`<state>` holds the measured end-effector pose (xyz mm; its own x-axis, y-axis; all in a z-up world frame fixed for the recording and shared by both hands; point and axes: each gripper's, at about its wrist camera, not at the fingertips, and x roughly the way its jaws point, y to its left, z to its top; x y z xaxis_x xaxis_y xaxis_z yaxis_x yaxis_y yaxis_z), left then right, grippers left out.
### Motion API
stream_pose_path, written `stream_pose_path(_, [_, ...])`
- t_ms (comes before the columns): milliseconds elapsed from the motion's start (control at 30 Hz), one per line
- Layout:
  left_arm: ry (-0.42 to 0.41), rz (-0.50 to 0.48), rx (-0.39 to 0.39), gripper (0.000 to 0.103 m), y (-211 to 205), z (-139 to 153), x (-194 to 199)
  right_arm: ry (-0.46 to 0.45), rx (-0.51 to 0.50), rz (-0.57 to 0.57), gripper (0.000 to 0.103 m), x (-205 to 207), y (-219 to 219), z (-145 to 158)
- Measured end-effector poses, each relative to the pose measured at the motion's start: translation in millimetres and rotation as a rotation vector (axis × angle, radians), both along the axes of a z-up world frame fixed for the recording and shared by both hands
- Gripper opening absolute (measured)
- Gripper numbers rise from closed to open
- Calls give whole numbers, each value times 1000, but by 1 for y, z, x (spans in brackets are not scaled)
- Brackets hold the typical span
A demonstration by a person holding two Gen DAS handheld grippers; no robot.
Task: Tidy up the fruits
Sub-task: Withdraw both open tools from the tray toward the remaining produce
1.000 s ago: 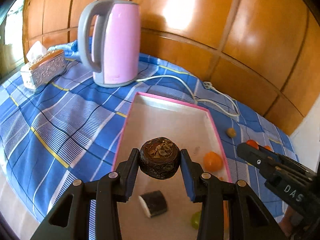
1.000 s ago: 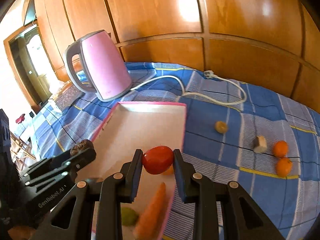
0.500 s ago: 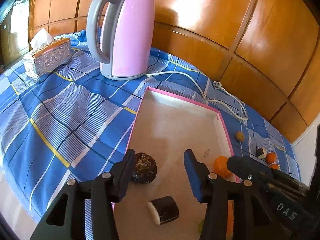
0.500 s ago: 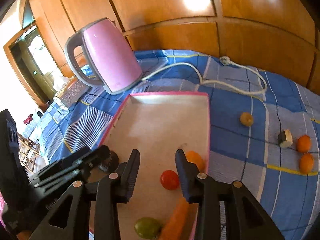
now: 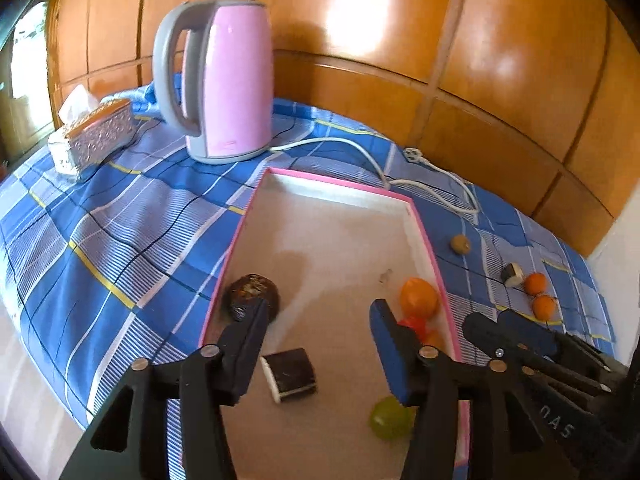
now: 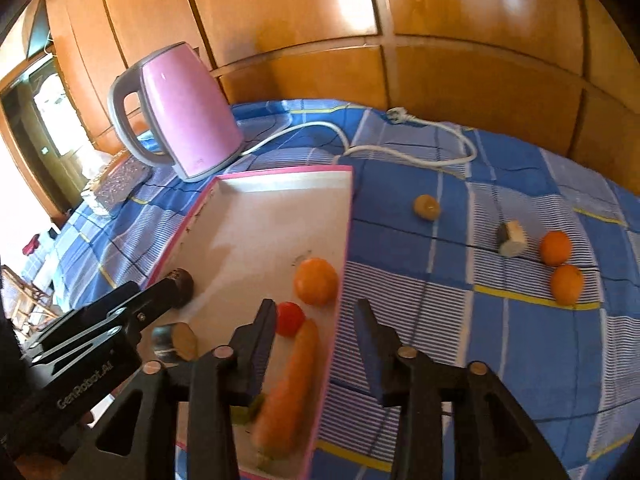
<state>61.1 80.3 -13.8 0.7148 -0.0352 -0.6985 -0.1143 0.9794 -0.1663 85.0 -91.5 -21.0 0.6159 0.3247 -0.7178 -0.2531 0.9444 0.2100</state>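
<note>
A pink-rimmed tray (image 5: 340, 188) (image 6: 280, 174) lies on a blue checked cloth. In it lie a dark brown round fruit (image 5: 252, 294) (image 6: 182, 280), a dark cut piece (image 5: 290, 374), an orange (image 5: 418, 296) (image 6: 316, 280), a red tomato (image 6: 290, 318), a carrot (image 6: 292, 384) and a green fruit (image 5: 390, 416). My left gripper (image 5: 318, 316) hangs over the tray, its jaws opening with nothing between them. My right gripper (image 6: 316, 318) is above the tray's right rim, jaws opening, empty. On the cloth to the right lie a small brownish fruit (image 6: 426, 206), a cut piece (image 6: 512, 236) and two small oranges (image 6: 556, 248) (image 6: 566, 284).
A pink kettle (image 5: 224, 80) (image 6: 180, 112) stands behind the tray, its white cord (image 6: 400, 148) trailing right along the cloth. A silver tissue box (image 5: 94, 136) sits at the far left. Wooden panelling closes the back. The cloth's edge drops off at the left.
Both grippers let go: the dark brown fruit now lies at the tray's left wall and the tomato beside the orange. Both pairs of jaws have widened and both views have pulled back.
</note>
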Motion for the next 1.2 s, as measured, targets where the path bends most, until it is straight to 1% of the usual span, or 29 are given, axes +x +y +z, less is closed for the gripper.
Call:
stream_pose_path(33, [-4,-4,4,60,-3,1,-2,-5,-2,-6,53,-1,-2,0])
stream_pose_path(100, [-7,-13,9,61,-9,1,-5,-12,-16,-30,63,-5,-10,-1])
stream_pose_path(133, [-8,-19,14,61,-12,2,-6,-11,-24,-36,64,-5,-12,-1])
stream_pose_path(333, [-23,-59,36,61,-29,4,-14,-11,-28,-75,64,-14,-31,-4])
stream_pose_path(600, [-29,-98,53,61,-46,4,-20,15,9,-143,64,-20,-61,-9])
stream_pose_path(933, [-30,-206,89,61,-82,2,-27,51,21,-217,64,-29,-93,-24])
stream_pose_path(1200, [-17,-262,99,61,-104,-2,-22,72,22,-280,64,-34,-120,-33])
